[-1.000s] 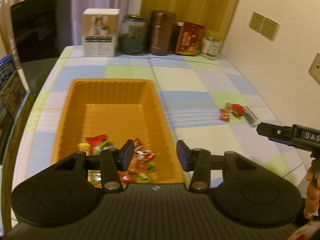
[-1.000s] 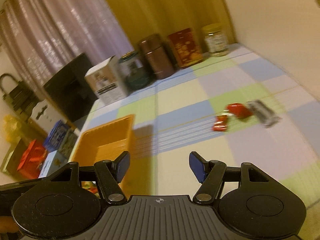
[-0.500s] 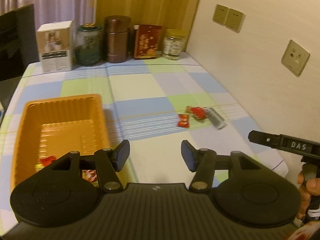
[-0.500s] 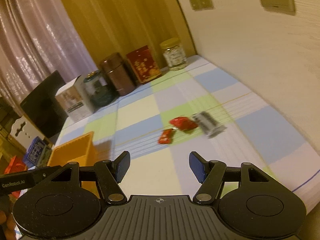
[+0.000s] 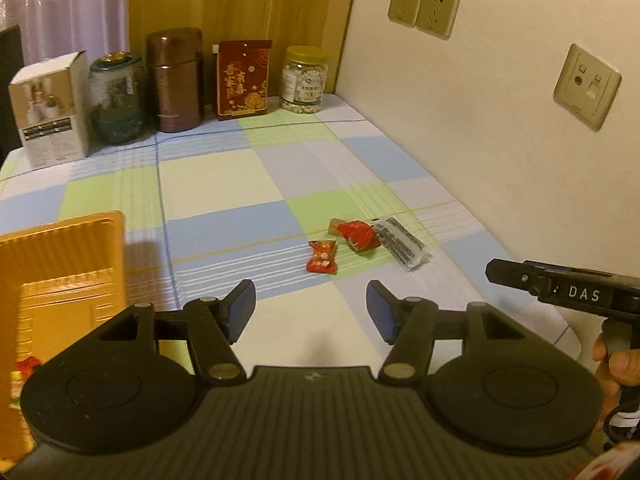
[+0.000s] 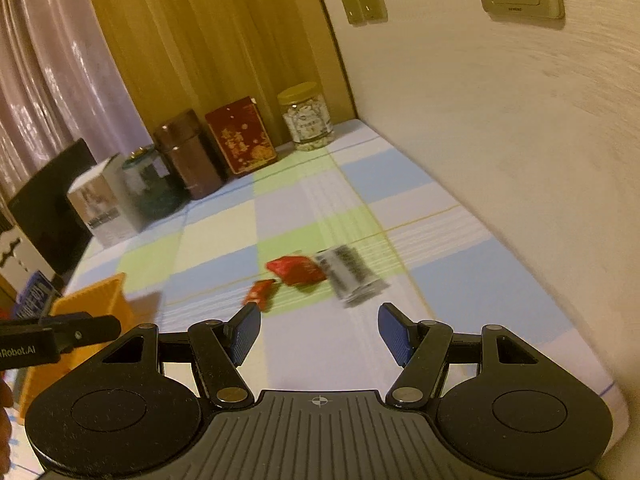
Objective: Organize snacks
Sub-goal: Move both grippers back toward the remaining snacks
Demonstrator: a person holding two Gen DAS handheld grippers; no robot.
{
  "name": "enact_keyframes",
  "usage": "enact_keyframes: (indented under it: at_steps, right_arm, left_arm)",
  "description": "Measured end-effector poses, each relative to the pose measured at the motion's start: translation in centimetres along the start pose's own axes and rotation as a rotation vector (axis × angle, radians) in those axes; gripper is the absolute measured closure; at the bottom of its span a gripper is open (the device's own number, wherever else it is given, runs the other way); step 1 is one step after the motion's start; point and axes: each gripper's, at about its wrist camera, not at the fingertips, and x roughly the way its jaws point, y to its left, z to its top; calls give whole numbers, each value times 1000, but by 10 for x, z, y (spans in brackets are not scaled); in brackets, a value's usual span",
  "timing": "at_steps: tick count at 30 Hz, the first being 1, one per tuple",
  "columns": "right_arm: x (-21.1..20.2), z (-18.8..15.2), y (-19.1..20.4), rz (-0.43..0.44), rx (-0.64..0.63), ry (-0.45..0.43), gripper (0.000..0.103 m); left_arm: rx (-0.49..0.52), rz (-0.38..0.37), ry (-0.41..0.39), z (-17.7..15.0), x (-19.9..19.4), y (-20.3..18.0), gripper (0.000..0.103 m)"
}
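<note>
Snacks: three loose on the checked blue, green and cream tablecloth (image 5: 224, 184), well to the right of the tray, close to the wall.
Small red twist-wrapped candy (image 5: 321, 255): nearest the tray of the three, flat on the cloth, just beside the larger red packet.
Larger crumpled red foil packet (image 5: 357, 233): in the middle, touching or overlapping the clear packet at its right edge; cannot tell which.
Clear plastic packet with black print (image 5: 401, 242): rightmost, lying slantwise on the cloth.
Orange ribbed plastic tray (image 5: 64, 256): at the left edge of the table; a few red and green wrappers visible in its near corner, mostly hidden behind the gripper body.
Left gripper (image 5: 311, 312): jaws have just been opening, now moderately apart, nothing between them, above bare cloth short of the small candy.
Right gripper (image 6: 319, 333): jaws moderately apart, empty, aimed at the three snacks just beyond the fingertips; picture blurred.
Back row on the table: white cardboard box (image 5: 50, 110), dark green glass jar (image 5: 116, 98), brown cylindrical tin (image 5: 174, 80), red tin with gold print (image 5: 242, 78), clear jar with yellow lid (image 5: 305, 79), all upright.
Wall (image 5: 480, 128): cream, along the table's right side.
</note>
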Motion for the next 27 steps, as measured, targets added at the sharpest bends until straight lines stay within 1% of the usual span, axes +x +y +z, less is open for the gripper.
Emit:
enact_keyframes:
  at_steps: [7, 11, 16, 23, 25, 27]
  right_arm:
    - [32, 4, -17, -19, -84, 16, 38]
    - [56, 3, -26, -25, -112, 34, 38]
    - [86, 2, -32, -18, -151, 54, 38]
    - [124, 5, -33, -6, -193, 74, 38]
    - [134, 7, -32, -5, -213, 80, 38]
    - [144, 8, -31, -2, -230, 85, 38]
  left_arm:
    - [-2, -6, 16, -2, 43, -6, 45]
    - [-12, -14, 17, -9, 65, -6, 45]
    - [-7, -14, 44, -15, 91, -4, 45]
    - [5, -19, 36, -3, 120, 1, 45]
    - [0, -33, 43, -1, 129, 3, 45]
    - [8, -30, 55, -1, 138, 5, 45]
